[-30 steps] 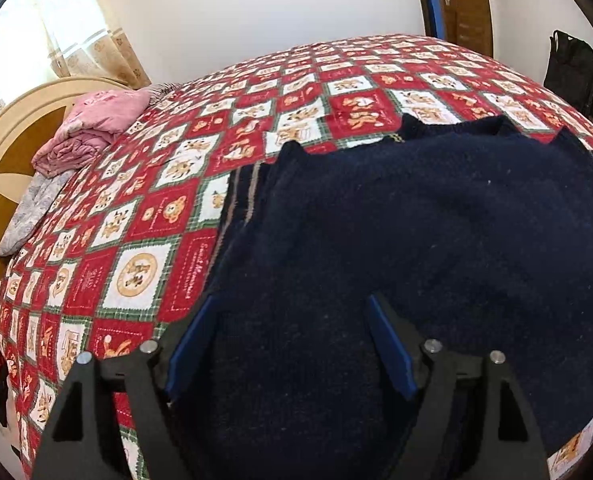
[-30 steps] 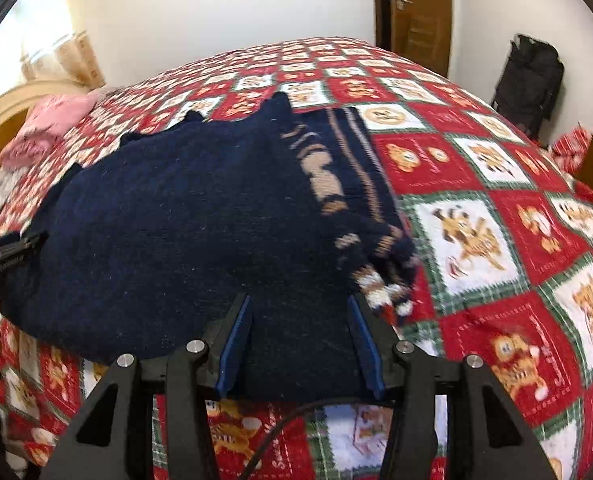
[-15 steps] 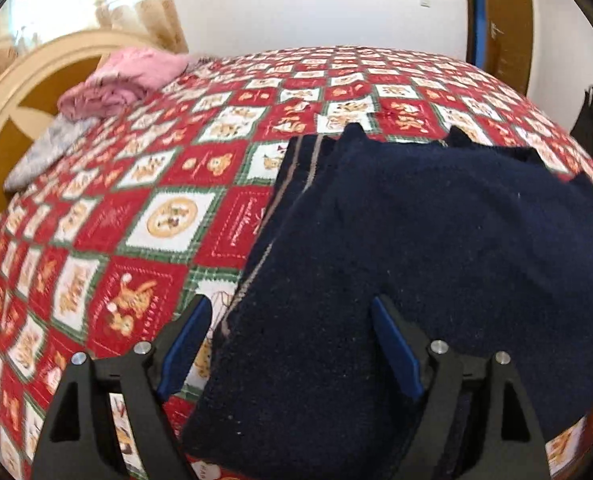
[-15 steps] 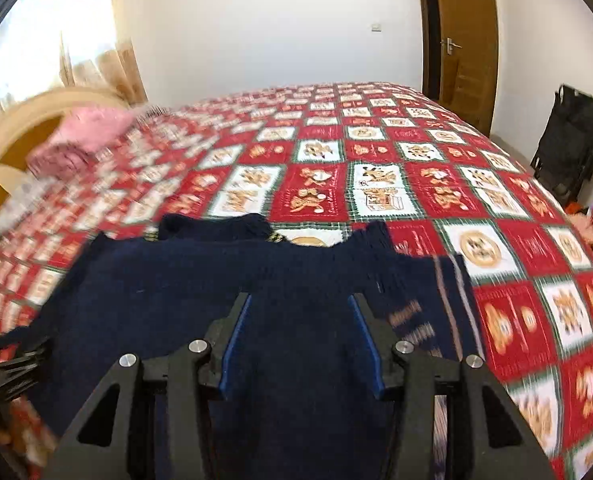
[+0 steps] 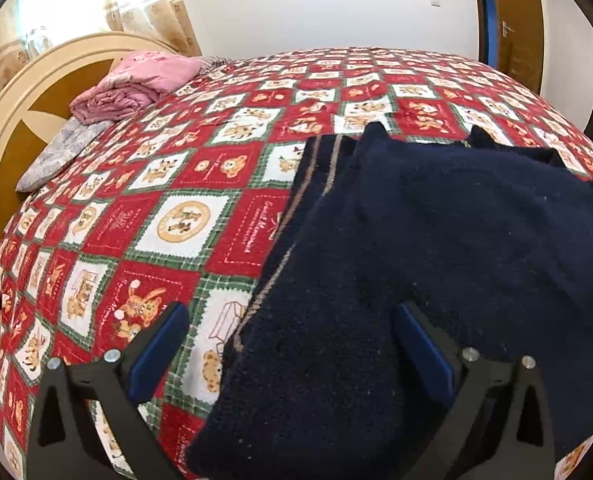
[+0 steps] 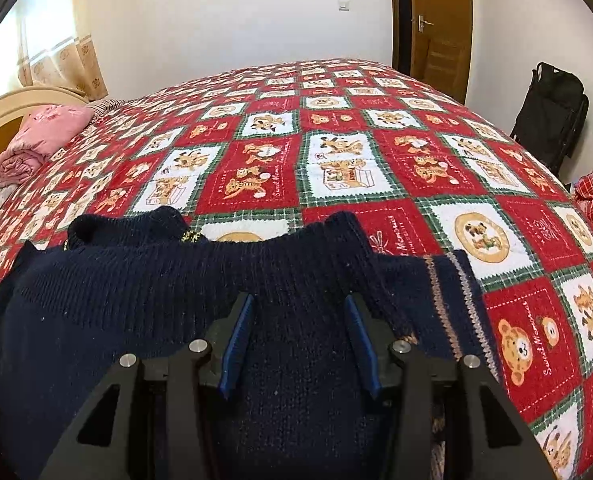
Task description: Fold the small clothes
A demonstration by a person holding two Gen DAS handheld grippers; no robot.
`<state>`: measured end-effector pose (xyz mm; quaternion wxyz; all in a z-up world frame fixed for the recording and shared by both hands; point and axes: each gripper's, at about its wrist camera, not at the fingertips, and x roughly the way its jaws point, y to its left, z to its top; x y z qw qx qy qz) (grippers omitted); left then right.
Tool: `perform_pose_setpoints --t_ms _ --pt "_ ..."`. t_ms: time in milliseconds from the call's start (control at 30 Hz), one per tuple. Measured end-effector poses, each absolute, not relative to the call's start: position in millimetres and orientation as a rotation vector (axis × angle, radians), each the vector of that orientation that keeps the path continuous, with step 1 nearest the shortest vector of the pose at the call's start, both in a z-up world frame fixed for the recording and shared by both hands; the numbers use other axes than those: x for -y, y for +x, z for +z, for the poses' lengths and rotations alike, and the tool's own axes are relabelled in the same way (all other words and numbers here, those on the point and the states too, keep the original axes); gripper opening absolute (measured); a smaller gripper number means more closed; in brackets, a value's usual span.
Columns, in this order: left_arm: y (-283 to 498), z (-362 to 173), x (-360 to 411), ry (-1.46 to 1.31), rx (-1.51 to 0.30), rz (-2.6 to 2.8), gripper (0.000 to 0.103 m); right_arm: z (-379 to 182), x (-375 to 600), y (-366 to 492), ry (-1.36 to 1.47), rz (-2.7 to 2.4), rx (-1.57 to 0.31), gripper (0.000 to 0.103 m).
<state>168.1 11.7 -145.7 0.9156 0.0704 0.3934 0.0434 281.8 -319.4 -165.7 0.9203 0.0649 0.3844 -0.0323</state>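
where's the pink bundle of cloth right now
The crumpled pink cloth bundle lies at the head of the bed, upper left in both wrist views, against the cream curved headboard and far from the navy knitted sweater.

Right gripper (image 6: 299,336) over the navy sweater (image 6: 136,320) on the bed.

The jaws stand partly apart, blue pads (image 6: 238,340) either side of a ridge of ribbed knit; whether they press on it can't be told. The sweater lies spread across the red, white and green bear-print bedspread (image 6: 376,152), its collar (image 6: 128,228) toward the far side, a sleeve (image 6: 452,300) with tan stripes lying at the right. Far left, a pink bundle (image 6: 44,136) sits beside the cream headboard (image 6: 0,116), curtains (image 6: 64,60) above it. At the back a wooden door (image 6: 440,20), and by the right wall a black bag (image 6: 548,116).
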Motion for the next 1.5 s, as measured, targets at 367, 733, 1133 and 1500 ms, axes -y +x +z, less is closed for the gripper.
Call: perform_pose_setpoints --t_ms 367,733,1133,1500 --pt "154.0 -136.8 -11.9 0.165 -0.820 0.069 0.103 -116.5 284.5 209.0 0.135 -0.047 -0.658 0.050" --pt "141.8 -130.6 0.8 0.103 -0.841 -0.032 0.103 -94.3 290.1 109.9 0.459 0.178 -0.501 0.051" --pt "93.7 -100.3 6.4 0.087 -0.765 -0.109 0.103 -63.8 274.4 60.1 0.391 0.186 -0.460 0.051" --pt "43.5 -72.5 4.6 0.120 -0.677 -0.128 0.103 9.4 281.1 -29.7 0.527 0.328 -0.739 0.051"
